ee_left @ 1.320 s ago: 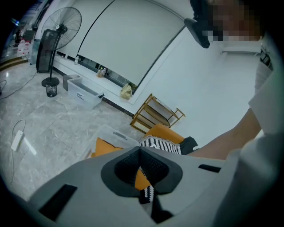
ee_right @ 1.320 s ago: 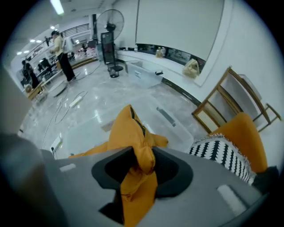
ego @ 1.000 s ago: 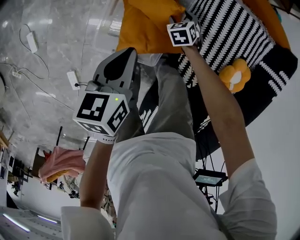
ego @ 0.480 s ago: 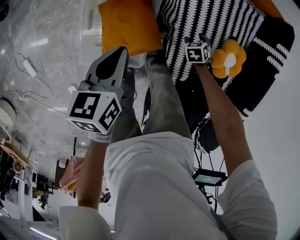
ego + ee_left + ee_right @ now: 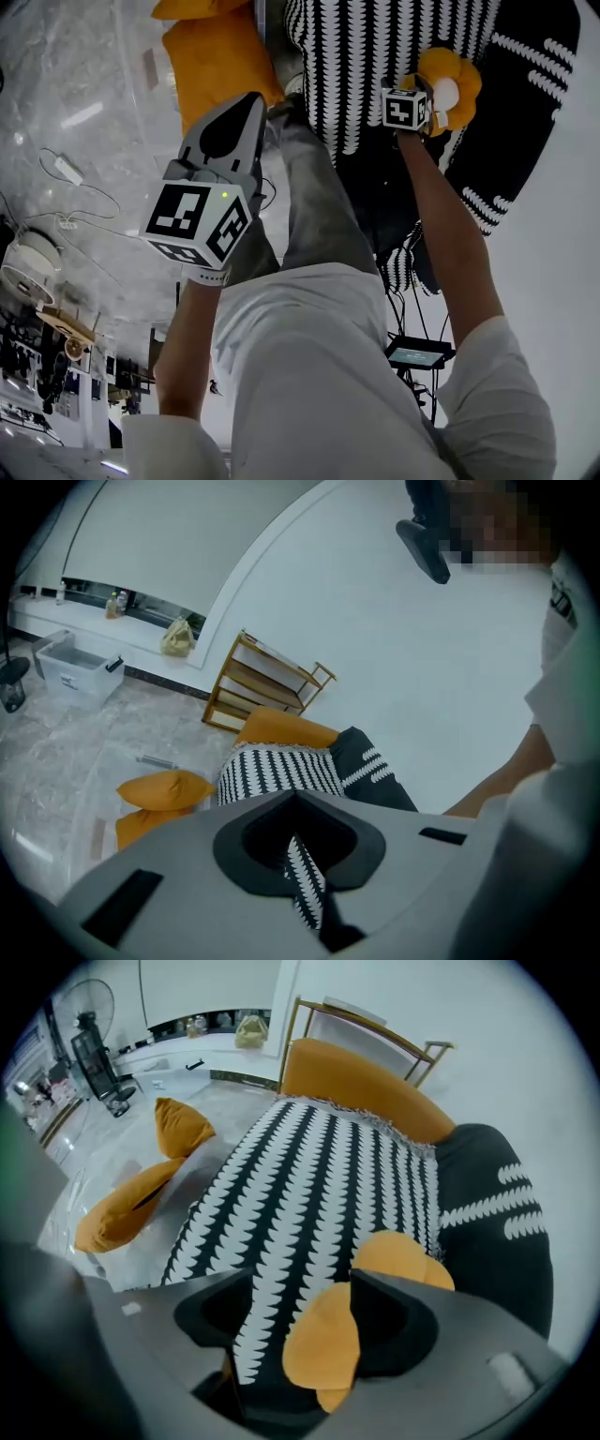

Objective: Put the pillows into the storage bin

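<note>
Two orange pillows (image 5: 220, 61) look to be in the bin (image 5: 155, 1252), upper left in head view; flower pillow (image 5: 323, 1344) yet to go, on striped throw (image 5: 309, 1176) between the just-widened jaws of the right tool (image 5: 300, 1281), ungripped; left tool (image 5: 295, 799) closed, empty.

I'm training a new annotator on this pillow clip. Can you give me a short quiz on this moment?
1. True or false: the right gripper is clamped shut with nothing between its jaws.
2. What already lies in the clear storage bin? A) plain orange pillows B) folded towels C) nothing
3. In the right gripper view, what shows between the jaws?

Key
1. False: the jaws stand apart and have just been opening.
2. A
3. A petal of the orange flower-shaped pillow.
</note>
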`<state>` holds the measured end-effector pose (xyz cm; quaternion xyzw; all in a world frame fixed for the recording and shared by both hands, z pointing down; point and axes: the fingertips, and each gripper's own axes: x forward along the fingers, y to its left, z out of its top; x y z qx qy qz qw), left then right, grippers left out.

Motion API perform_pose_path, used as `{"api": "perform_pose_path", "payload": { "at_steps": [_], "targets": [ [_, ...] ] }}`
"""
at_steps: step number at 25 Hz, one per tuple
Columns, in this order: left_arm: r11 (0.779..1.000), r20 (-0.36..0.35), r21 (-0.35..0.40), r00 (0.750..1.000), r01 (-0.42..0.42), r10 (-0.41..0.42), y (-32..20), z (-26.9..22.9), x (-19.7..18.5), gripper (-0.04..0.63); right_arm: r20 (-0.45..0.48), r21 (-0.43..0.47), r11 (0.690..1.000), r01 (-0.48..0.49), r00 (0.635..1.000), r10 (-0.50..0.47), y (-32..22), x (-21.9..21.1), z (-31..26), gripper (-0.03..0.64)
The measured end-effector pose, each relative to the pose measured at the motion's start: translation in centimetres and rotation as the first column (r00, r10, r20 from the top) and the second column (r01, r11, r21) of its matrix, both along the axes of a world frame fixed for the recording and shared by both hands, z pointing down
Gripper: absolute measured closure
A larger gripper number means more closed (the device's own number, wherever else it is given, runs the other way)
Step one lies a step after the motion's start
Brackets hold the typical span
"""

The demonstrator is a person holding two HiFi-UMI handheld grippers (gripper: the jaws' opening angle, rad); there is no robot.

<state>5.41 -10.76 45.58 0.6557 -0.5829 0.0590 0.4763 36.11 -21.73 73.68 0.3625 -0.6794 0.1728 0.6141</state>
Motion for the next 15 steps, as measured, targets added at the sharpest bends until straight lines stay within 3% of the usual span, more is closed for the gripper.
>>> {"api": "perform_pose_path", "payload": {
  "at_steps": [4,9,10,11,12,15],
  "targets": [
    [1.0,-0.006,-0.008,1.0,-0.029,0.029,-2.0,0.6,2.8,0.588,-0.091,-0.005,0.998,-0.057,0.994,0.056,-0.1,3.5,1.3,0.221],
    [0.998,-0.004,-0.008,0.998,-0.06,0.06,-3.7,1.1,5.7,0.588,-0.172,-0.099,0.982,-0.158,0.975,0.139,1.0,7.8,4.4,0.222],
    [0.998,-0.005,-0.008,0.998,-0.062,0.062,-3.9,1.2,6.2,0.588,-0.199,-0.119,0.98,-0.159,0.971,0.133,1.1,8.7,4.7,0.278],
    [0.998,-0.006,-0.008,0.998,-0.062,0.062,-4.0,1.3,6.6,0.588,-0.219,-0.129,0.98,-0.154,0.968,0.124,1.1,9.3,4.8,0.443],
    [0.998,-0.005,-0.006,0.998,-0.063,0.063,-4.0,1.3,6.8,0.588,-0.223,-0.131,0.979,-0.154,0.967,0.122,0.9,9.5,4.7,0.489],
    [0.997,-0.002,0.011,0.997,-0.079,0.079,-4.0,0.1,7.0,0.588,-0.155,-0.126,0.976,-0.179,0.975,0.159,0.3,8.5,3.1,0.515]
  ]
}}
